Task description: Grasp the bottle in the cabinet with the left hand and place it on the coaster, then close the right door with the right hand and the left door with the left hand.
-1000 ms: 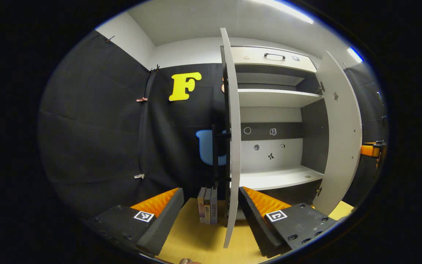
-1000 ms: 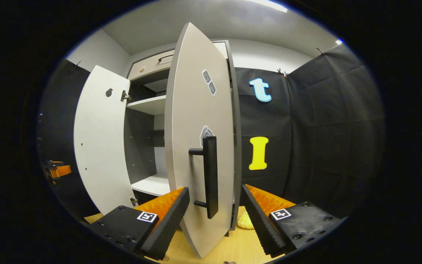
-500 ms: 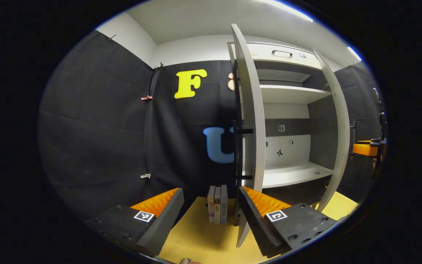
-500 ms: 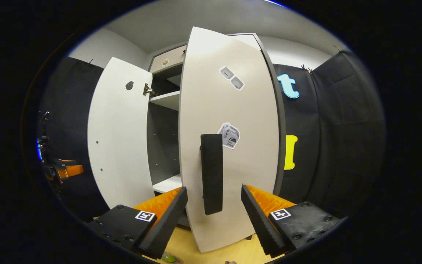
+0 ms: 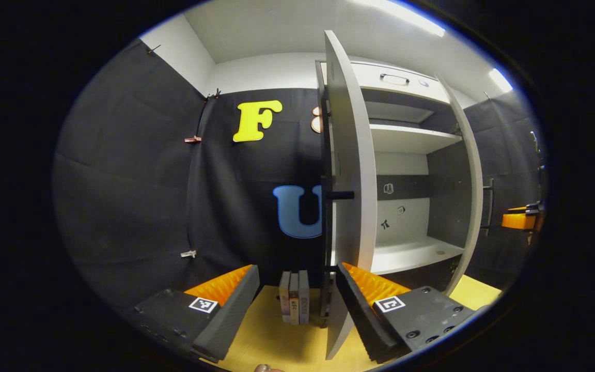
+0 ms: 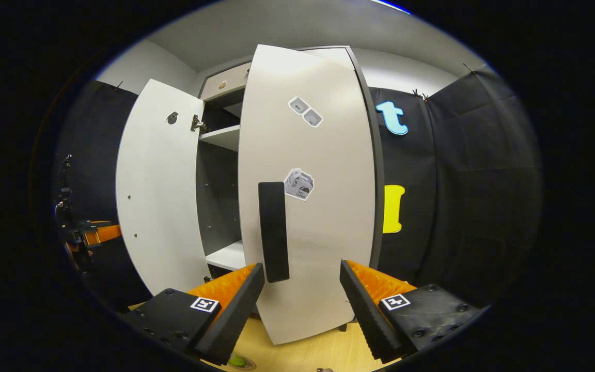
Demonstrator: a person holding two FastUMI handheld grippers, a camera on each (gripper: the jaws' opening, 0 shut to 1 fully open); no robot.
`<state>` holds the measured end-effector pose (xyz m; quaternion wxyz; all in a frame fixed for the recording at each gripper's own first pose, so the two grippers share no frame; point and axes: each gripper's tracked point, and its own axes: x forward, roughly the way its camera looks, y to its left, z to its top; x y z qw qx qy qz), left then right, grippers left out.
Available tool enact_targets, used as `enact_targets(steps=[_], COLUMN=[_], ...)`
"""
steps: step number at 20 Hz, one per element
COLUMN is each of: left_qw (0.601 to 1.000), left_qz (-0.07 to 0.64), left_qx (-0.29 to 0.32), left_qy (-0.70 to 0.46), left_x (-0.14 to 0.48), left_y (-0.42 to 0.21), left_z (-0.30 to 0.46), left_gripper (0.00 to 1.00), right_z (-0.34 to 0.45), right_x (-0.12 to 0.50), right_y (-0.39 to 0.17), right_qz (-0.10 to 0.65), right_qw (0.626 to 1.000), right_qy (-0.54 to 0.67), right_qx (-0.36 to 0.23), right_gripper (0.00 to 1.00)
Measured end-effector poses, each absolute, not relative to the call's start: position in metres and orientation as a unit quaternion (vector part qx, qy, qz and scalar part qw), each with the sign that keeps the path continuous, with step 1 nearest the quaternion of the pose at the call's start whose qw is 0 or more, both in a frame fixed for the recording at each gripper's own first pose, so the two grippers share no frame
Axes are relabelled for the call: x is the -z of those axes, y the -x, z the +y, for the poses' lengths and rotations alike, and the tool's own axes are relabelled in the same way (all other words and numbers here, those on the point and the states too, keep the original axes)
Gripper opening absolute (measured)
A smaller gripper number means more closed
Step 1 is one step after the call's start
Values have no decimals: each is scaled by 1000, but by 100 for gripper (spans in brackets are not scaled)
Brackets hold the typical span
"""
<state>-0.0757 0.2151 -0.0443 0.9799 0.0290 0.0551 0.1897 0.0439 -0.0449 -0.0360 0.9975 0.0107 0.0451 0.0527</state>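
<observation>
Step in hand: closing the right door [image 6: 323,206]. Right hand-held gripper [image 6: 301,305] open, empty, just before the nearly shut panel, handle [image 6: 273,232] between its fingers. Left hand-held gripper [image 5: 297,310] open beside the left door [image 5: 351,206]. Next: final push on the right door, then the left; bottle's whereabouts cannot be told, cabinet's lower shelf [image 5: 411,253] bare.

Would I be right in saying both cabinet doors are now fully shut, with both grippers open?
Not quite: the right gripper view shows the left door wide open and the right door still ajar. The left gripper and right gripper are indeed open.
</observation>
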Motion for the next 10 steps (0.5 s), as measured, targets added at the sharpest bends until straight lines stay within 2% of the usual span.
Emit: enact_targets(steps=[10], left_qw=[988], left_qz=[56], left_qx=[-144], left_qy=[-20], left_x=[49], left_y=[66], left_z=[202], left_gripper=[93], right_z=[-52], right_x=[42], right_y=[-38], right_qz=[57], right_qw=[998], right_qy=[-13], right_qx=[-35], right_gripper=[98])
